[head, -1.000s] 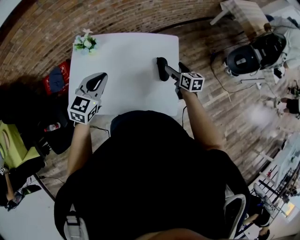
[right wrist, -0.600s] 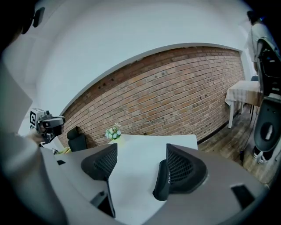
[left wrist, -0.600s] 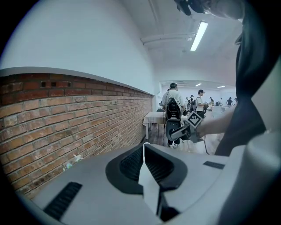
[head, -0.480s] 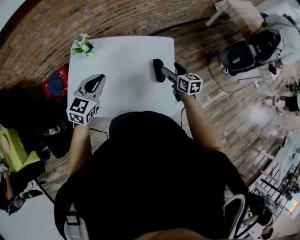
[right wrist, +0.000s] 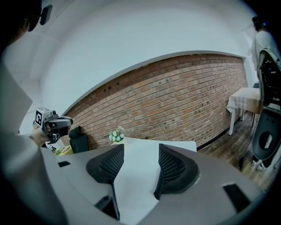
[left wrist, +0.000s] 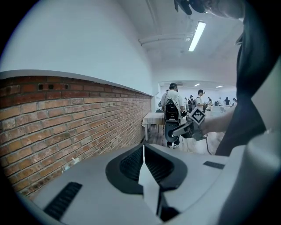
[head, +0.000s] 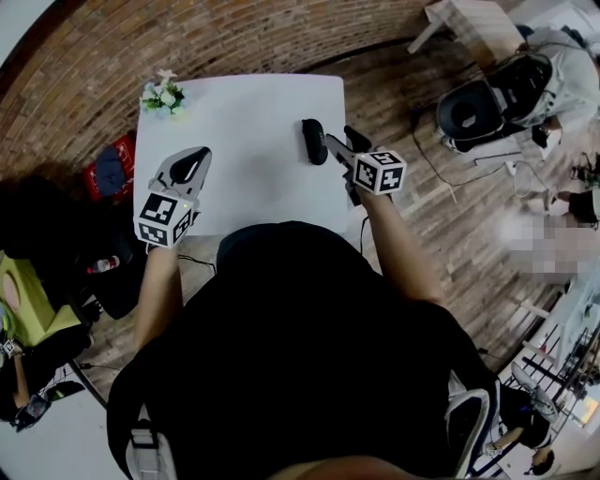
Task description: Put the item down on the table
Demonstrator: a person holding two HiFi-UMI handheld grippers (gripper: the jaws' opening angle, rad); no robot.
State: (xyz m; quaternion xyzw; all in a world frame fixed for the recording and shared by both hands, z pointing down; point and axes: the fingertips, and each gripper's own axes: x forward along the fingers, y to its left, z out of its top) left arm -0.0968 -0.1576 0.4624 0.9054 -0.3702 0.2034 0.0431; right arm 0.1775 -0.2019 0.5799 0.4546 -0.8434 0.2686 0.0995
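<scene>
The white table [head: 234,141] carries only a small bunch of flowers [head: 164,94] at its far left corner; I see no other item on it. My right gripper [head: 328,141] hovers over the table's right edge. Its jaws have just been closing, but a gap remains and only the table top [right wrist: 136,176] shows between the black pads [right wrist: 173,169]. My left gripper [head: 192,161] hangs over the table's left edge, its pads [left wrist: 131,165] pressed together with nothing in them. Each gripper shows in the other's view: the right gripper [left wrist: 186,128] and the left gripper [right wrist: 55,123].
A brick wall [right wrist: 175,101] runs behind the table. Red and dark bags [head: 112,164] lie on the floor to the left. A black-and-white machine [head: 483,108] and a small table [head: 473,19] stand on the wooden floor to the right. People stand far off in the room [left wrist: 173,99].
In the head view the right gripper has drifted slightly left and lifted a little over the table's right edge. The left gripper has stayed put.
</scene>
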